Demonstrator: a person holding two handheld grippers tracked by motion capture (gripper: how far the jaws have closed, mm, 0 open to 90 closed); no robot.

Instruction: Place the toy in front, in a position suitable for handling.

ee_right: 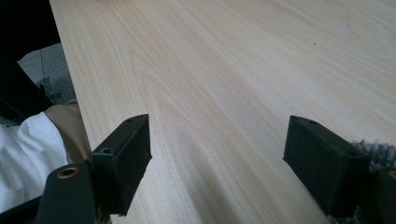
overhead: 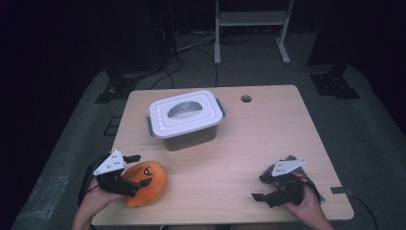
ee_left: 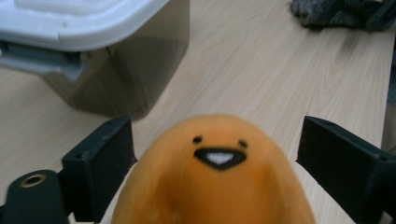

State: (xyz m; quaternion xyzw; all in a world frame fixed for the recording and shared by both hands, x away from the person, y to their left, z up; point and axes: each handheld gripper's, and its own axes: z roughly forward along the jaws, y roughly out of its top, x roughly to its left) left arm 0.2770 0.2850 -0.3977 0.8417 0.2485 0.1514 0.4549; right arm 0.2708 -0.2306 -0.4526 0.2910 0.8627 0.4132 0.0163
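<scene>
Orange plush toy's [ee_left: 215, 177] lower half, cut off by bottom edge

Lidded plastic box [overhead: 186, 120] standing on far-left part of wooden table [overhead: 268, 139], white lid, grey side latches, dark translucent walls. Round hole [overhead: 246, 98] near far table edge. White metal frame [overhead: 251, 28] on floor behind, cables [overhead: 191, 48] beside.

The whole table [overhead: 268, 143] is seen from high above its near edge, looking forward and down. The left gripper view is taken low and very close, just behind the orange toy [ee_left: 215, 177], and is pointed across the table toward the box [ee_left: 93, 46]; toy and box are also seen from above. The right gripper view is held low and close over bare wood near the table's edge
</scene>
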